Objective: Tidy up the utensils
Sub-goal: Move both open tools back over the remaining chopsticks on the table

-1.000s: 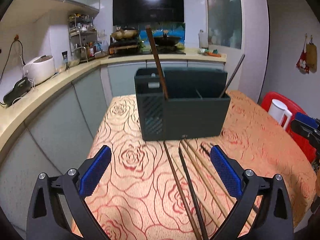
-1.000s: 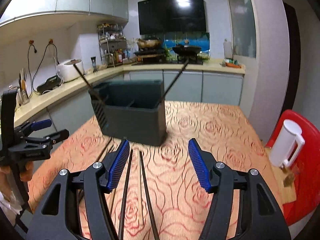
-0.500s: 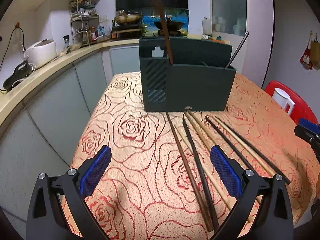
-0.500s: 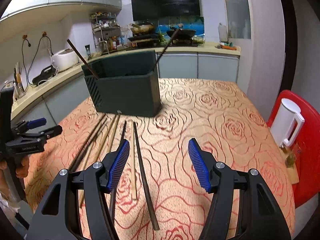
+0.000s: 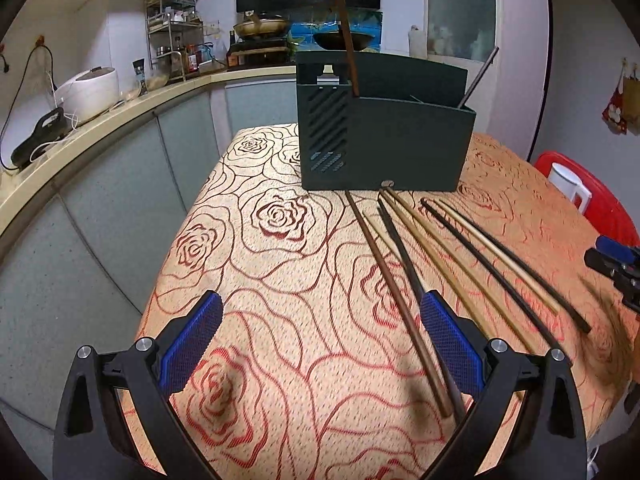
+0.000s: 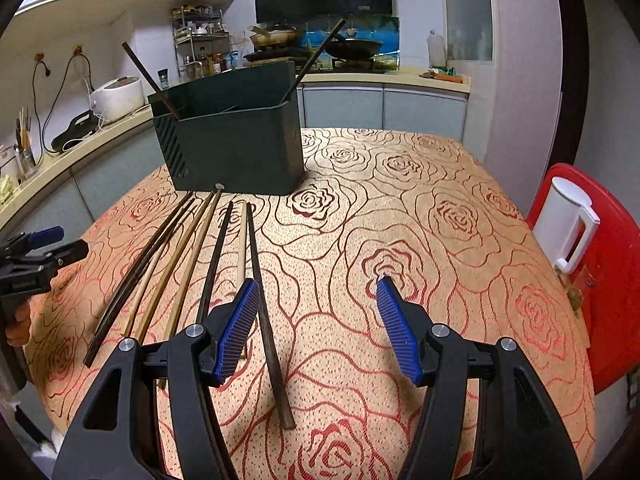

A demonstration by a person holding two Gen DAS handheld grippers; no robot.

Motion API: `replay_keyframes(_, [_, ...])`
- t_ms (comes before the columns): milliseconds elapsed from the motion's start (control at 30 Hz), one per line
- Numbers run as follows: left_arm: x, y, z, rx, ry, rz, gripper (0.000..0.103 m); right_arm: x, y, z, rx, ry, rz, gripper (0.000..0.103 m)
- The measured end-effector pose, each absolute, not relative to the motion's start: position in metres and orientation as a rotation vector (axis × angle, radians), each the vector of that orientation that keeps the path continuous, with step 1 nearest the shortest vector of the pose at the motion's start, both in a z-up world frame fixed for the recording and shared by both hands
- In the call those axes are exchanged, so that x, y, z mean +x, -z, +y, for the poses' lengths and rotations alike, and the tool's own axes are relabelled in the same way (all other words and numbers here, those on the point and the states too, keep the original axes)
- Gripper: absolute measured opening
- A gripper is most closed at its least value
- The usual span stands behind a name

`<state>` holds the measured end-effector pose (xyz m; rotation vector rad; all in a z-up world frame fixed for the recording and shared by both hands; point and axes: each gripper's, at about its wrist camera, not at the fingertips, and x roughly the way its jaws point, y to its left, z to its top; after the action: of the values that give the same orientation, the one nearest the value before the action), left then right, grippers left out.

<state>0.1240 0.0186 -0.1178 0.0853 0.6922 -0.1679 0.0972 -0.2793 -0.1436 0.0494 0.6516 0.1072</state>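
On the table [image 6: 420, 200], under its rose-patterned cloth, a row of loose chopsticks [image 5: 460, 248] lies fanned out in front of the dark green utensil holder [image 5: 384, 140], which already has two sticks standing in it. My left gripper [image 5: 320, 340] hangs with its jaws wide and empty, the brown chopstick [image 5: 394, 292] running between them close to the right pad. My right gripper [image 6: 316, 320] is also wide and empty, with the dark chopstick [image 6: 266, 312] just beside its left pad. The sticks lie close together, some touching, so I judge that closing carelessly could pinch two at once or roll one away; thin sticks on cloth may also slip from the pads.
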Motion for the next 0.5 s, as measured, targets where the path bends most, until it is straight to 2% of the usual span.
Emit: replay_keyframes(500, [0.125,0.149,0.0,0.094,0.21,0.801,0.096,0.096,0.147,-0.28,0.07,-0.104,0.666,0.059])
